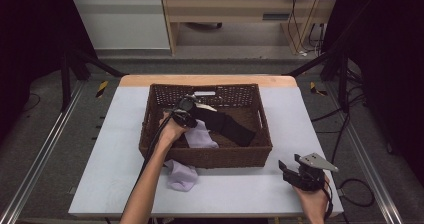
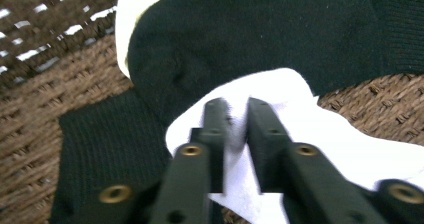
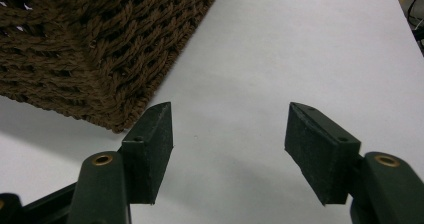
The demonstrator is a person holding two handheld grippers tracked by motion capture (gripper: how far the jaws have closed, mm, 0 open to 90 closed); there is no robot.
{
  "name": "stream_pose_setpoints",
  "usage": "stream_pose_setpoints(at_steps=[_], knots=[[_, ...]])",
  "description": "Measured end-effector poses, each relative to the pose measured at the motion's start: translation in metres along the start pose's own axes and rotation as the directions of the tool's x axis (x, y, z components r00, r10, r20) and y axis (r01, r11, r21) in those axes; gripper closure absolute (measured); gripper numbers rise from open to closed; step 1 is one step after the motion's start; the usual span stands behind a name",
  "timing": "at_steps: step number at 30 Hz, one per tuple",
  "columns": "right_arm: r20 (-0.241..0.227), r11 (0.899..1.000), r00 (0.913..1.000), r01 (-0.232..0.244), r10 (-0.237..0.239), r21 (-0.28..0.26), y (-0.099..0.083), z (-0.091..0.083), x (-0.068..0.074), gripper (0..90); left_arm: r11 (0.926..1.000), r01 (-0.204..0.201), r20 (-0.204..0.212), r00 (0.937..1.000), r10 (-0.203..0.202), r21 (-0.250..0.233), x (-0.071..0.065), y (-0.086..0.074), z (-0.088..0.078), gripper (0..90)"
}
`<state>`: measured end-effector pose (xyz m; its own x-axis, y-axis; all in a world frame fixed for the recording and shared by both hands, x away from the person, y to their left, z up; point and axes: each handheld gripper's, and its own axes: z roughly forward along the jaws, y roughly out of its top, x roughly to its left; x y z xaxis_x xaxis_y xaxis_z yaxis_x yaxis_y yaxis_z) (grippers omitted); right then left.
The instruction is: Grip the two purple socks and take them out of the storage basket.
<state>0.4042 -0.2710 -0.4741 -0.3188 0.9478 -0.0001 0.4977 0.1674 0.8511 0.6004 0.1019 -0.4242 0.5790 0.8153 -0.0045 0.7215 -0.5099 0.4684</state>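
Left gripper (image 2: 235,114) pinches a soft pale lilac cloth (image 2: 300,134) over ribbed black socks (image 2: 260,39) in the woven wicker basket (image 1: 205,156) (chunky brown weave); right gripper (image 3: 230,144) jaws spread wide.

My left gripper (image 2: 235,109) is black and pinches a pale purple cloth (image 1: 202,135). A black sock (image 1: 227,125) lies in my brown woven basket (image 1: 210,157). The table (image 1: 120,134) is light grey. My right gripper (image 3: 230,134) is black too.
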Motion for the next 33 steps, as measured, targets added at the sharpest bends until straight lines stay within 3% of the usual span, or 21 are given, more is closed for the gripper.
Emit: stream_pose_setpoints(at_steps=[4, 8, 9, 12, 16, 18, 22, 24, 27, 30, 33], knots=[[0.001, 1.0, 1.0, -0.002, 0.002, -0.001, 0.0, -0.001, 0.0, 36.1, 1.0, -0.001, 0.002, 1.0, 0.001, -0.001, 0.0, -0.001, -0.002, 84.4], [0.003, 1.0, 1.0, 0.003, -0.003, -0.007, 0.0, -0.001, -0.001, 36.1, 0.997, 0.013, 0.045, 0.999, -0.01, -0.076, 0.001, -0.002, -0.011, 84.6], [0.004, 1.0, 1.0, 0.002, -0.002, -0.008, 0.0, -0.001, -0.001, 36.1, 0.9946, 0.014, 0.065, 0.9979, -0.007, -0.103, 0.001, -0.003, -0.014, 84.6], [0.001, 1.0, 0.9999, -0.013, 0.013, -0.005, 0.0, 0.0, -0.002, 36.2, 0.9859, 0.017, 0.07, 0.9975, -0.006, -0.167, -0.001, -0.004, -0.024, 84.7], [0.005, 1.0, 1.0, -0.007, 0.007, -0.007, 0.0, 0.0, -0.002, 36.2, 0.9675, 0.01, 0.077, 0.997, 0.009, -0.252, -0.008, -0.005, -0.037, 84.9], [0.003, 1.0, 0.9999, -0.011, 0.011, -0.008, 0.0, 0.0, -0.002, 36.2, 0.9496, 0.009, 0.092, 0.9955, 0.021, -0.313, -0.013, -0.005, -0.047, 85.0], [0.003, 1.0, 0.9998, -0.019, 0.019, -0.004, 0.0, 0.0, -0.003, 36.2, 0.9019, 0.01, 0.104, 0.9938, 0.039, -0.432, -0.021, -0.008, -0.07, 85.2], [0.006, 1.0, 0.9999, -0.011, 0.011, -0.005, 0.0, 0.0, -0.004, 36.2, 0.8719, 0.013, 0.106, 0.9933, 0.044, -0.49, -0.024, -0.011, -0.085, 85.2], [0.005, 1.0, 1.0, -0.007, 0.007, -0.006, 0.0, 0.0, -0.003, 36.2, 0.836, 0.005, 0.093, 0.9942, 0.055, -0.549, -0.027, -0.017, -0.102, 85.3], [0.008, 1.0, 0.9999, -0.007, 0.007, -0.003, 0.0, 0.0, -0.003, 36.2, 0.8143, 0.005, 0.09, 0.9943, 0.058, -0.58, -0.026, -0.022, -0.115, 85.3], [0.005, 1.0, 0.9999, -0.016, 0.016, -0.004, 0.0, -0.001, -0.003, 36.1, 0.7972, 0.007, 0.097, 0.9932, 0.065, -0.604, -0.026, -0.029, -0.127, 85.3]])
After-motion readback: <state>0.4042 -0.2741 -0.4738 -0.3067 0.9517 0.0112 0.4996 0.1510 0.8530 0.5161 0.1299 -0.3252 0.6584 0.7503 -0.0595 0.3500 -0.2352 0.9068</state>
